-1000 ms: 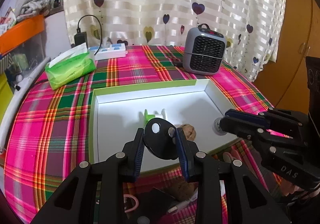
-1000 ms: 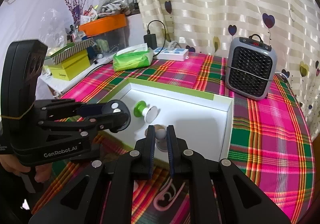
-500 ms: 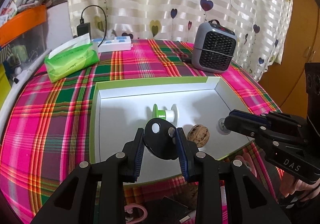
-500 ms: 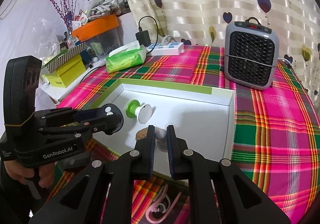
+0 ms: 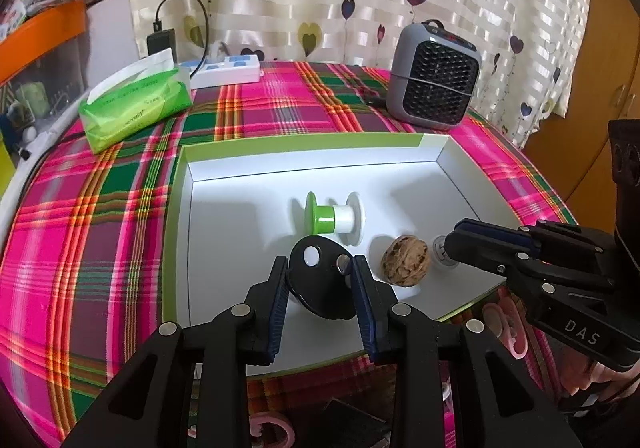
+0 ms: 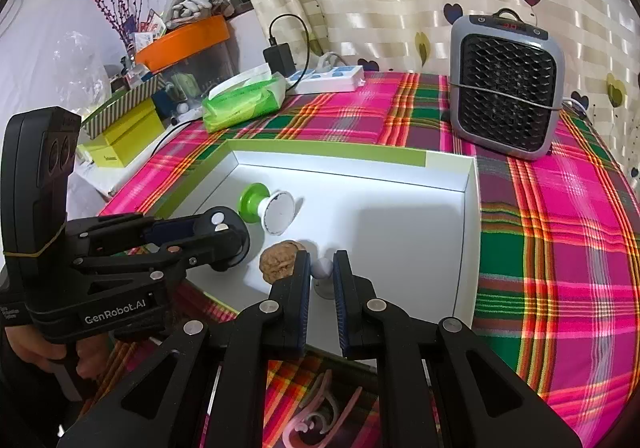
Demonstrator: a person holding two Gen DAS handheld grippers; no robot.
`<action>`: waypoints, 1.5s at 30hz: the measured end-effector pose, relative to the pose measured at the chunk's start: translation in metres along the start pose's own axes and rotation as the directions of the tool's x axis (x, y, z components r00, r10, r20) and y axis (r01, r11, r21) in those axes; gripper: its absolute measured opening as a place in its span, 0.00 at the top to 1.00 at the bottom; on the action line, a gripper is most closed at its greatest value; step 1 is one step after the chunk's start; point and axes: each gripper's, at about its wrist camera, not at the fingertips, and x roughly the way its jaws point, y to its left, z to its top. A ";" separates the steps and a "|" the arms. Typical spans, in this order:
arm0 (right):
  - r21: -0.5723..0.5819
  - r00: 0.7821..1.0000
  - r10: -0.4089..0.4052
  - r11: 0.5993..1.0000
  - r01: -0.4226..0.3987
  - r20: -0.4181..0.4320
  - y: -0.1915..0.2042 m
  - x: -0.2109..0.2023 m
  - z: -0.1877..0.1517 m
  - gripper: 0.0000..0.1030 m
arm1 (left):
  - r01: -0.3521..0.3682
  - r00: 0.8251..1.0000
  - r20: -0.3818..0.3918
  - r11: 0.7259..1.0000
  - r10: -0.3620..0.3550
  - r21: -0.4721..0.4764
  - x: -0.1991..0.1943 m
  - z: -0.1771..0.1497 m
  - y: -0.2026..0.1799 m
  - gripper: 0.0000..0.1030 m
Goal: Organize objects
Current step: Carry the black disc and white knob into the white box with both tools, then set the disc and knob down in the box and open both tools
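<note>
Nearest, the left gripper (image 5: 320, 280) pinches a flat, glossy black plastic disc (image 5: 320, 284) with a round hole, while the right gripper (image 6: 321, 272), pressed nearly together, pinches a small pale knob-shaped piece (image 6: 322, 268). Over the last second both have sunk toward the shallow white cardboard box with a green rim (image 5: 256, 143), so each piece now hangs low over its floor, seemingly ready to be let go. Just beyond, a wrinkled brown walnut (image 5: 405, 260) and a smooth green-and-white plastic spool (image 5: 334, 217) already lie inside. Farther back on the pink plaid-clothed surface (image 5: 100, 232) stand a crinkly green tissue pack (image 5: 136, 107) and a grey mesh-fronted heater (image 5: 434, 81).
</note>
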 end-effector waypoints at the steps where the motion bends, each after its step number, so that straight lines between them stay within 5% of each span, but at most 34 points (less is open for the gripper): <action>1: 0.001 1.000 0.000 1.000 0.000 -0.002 0.000 0.001 0.000 0.88 | 0.001 1.000 -0.002 1.000 -0.001 0.000 0.001 0.000 0.000 0.72; 15: 0.027 1.000 -0.004 1.000 0.004 0.001 -0.004 0.001 0.000 0.87 | 0.000 1.000 0.002 1.000 0.000 -0.006 0.001 0.001 0.002 0.72; 23: 0.013 1.000 -0.005 1.000 0.005 0.031 -0.001 -0.005 -0.001 0.71 | -0.016 1.000 0.020 1.000 0.017 -0.015 -0.003 0.002 0.005 0.72; 45: 0.009 0.995 -0.042 0.999 0.042 0.094 0.010 -0.034 -0.005 0.64 | -0.020 0.995 0.098 1.000 0.021 -0.006 -0.035 -0.001 0.000 0.72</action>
